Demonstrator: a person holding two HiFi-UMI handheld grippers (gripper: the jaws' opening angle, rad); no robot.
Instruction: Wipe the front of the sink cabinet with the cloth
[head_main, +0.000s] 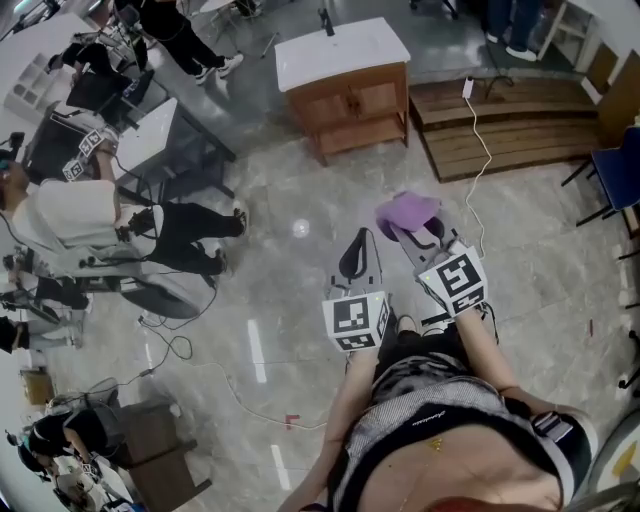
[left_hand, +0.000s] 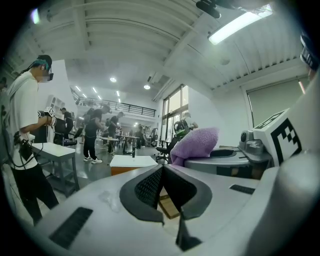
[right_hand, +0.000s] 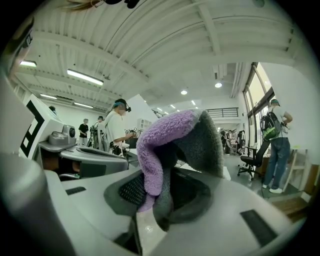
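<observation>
Wiping looks not yet begun: the sink cabinet (head_main: 350, 105) stands well apart, top centre. The right gripper (head_main: 418, 232) pinches the purple cloth (head_main: 407, 210); the left gripper (head_main: 357, 262) is pressed together, empty.

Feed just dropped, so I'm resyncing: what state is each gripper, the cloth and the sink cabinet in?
Left gripper: shut, nothing between its jaws.
Right gripper: shut on the cloth.
Cloth: bunched up, held off the floor, not touching the cabinet.
Sink cabinet: closed, standing apart from both grippers.
</observation>
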